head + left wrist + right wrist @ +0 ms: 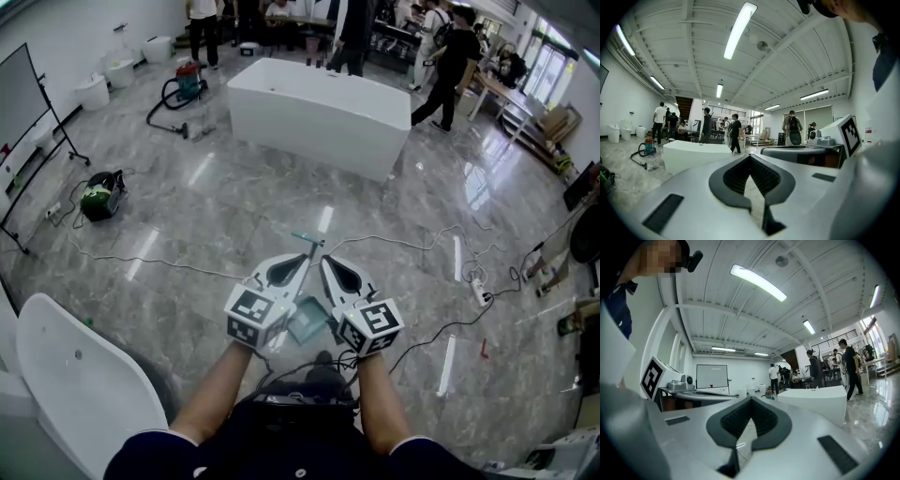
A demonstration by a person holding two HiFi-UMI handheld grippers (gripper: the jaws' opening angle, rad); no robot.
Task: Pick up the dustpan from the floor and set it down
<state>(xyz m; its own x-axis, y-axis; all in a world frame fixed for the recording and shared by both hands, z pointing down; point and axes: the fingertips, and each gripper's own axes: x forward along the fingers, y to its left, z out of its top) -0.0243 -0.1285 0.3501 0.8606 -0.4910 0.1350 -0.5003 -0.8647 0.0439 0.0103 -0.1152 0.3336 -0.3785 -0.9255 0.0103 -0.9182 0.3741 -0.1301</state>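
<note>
My two arms (217, 389) reach out in front of me. Each hand holds a gripper, and the two sit side by side, very close together. The left gripper (304, 256) has its jaws shut tight with nothing in them. The right gripper (325, 261) has its jaws shut too, and they are also empty.

The dustpan (307, 322) shows in the gap between the two grippers. Its see-through green pan is low down by the marker cubes. Its thin handle (307, 240) pokes out just past the jaw tips. I cannot tell if the grippers squeeze it or if it touches the floor (234, 202).

A white cable (412, 246) lies on the shiny grey floor. Farther off is a big white tub (319, 112). Left of it is a vacuum cleaner (187, 82). People (448, 61) stand at the back.
</note>
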